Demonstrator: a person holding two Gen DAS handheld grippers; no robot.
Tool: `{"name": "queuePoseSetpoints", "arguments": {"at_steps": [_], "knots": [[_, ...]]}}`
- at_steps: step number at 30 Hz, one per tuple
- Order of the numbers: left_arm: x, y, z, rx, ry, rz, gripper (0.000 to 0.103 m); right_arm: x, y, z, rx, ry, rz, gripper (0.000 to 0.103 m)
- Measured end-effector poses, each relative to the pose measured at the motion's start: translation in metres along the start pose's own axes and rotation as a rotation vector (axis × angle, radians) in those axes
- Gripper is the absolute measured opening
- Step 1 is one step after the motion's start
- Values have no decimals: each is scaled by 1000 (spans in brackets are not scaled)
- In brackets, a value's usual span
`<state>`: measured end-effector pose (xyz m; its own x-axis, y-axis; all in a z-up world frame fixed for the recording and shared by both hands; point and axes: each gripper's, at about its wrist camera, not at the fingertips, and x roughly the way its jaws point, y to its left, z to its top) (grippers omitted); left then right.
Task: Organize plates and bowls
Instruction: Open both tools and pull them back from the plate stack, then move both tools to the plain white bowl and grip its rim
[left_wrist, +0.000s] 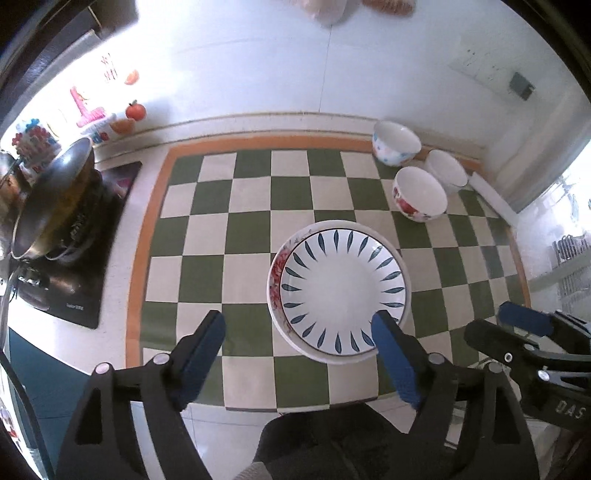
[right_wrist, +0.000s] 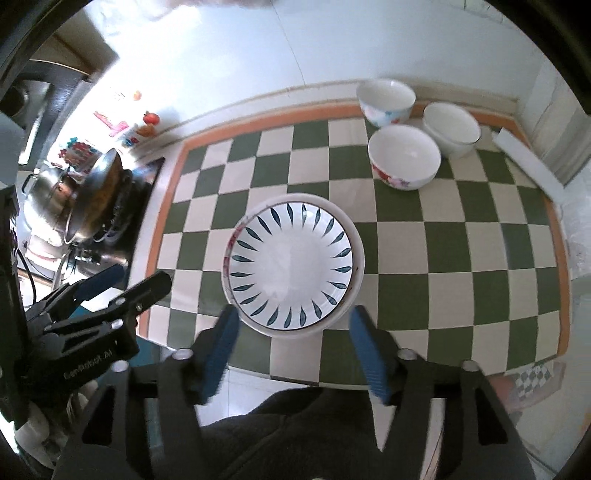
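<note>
Two downward views from cameras on a pair of hand-held grippers show a bench (left_wrist: 122, 280) covered by a green-and-cream checked mat (left_wrist: 236, 236) with an orange border. Near the middle of the mat sits a white plate with dark blue leaf marks (left_wrist: 341, 291) radiating round its rim; it rests on top of a slightly larger plate with a red flower pattern (left_wrist: 277, 271), whose edge peeks out on the left. Toward the far right corner of the mat three bowls stand upright and close together: a bowl with blue flowers (left_wrist: 395, 142) at the back, a bowl with red flowers (left_wrist: 421, 194) nearer the plates, and a plain white bowl with a thin dark rim (left_wrist: 447, 170) just beside both. The left gripper (left_wrist: 301, 332) hangs above the near edge of the mat with its blue-padded fingers (left_wrist: 205, 347) spread apart and holding nothing; one finger overlaps the plate's near rim in the picture, though whether it touches cannot be told. The right gripper (right_wrist: 291, 326) hangs over the near side of the stacked plates, its fingers (right_wrist: 369, 350) likewise wide apart and empty, one on each side of the stack. Each gripper shows at the edge of the other's view. To the left of the mat, a metal pan (left_wrist: 51, 199) sits on a black stove (left_wrist: 81, 258).
</note>
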<state>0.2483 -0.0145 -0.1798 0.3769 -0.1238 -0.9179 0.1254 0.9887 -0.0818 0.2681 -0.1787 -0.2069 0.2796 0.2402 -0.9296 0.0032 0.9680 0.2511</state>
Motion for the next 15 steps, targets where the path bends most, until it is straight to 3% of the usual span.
{"name": "queuePoseSetpoints", "arguments": {"at_steps": [2, 15], "knots": [[-8, 0, -5, 2, -10, -2, 90, -12, 6, -7, -4, -26, -11, 79], [-66, 4, -34, -7, -92, -20, 91, -72, 29, -50, -19, -108, -54, 86]]}}
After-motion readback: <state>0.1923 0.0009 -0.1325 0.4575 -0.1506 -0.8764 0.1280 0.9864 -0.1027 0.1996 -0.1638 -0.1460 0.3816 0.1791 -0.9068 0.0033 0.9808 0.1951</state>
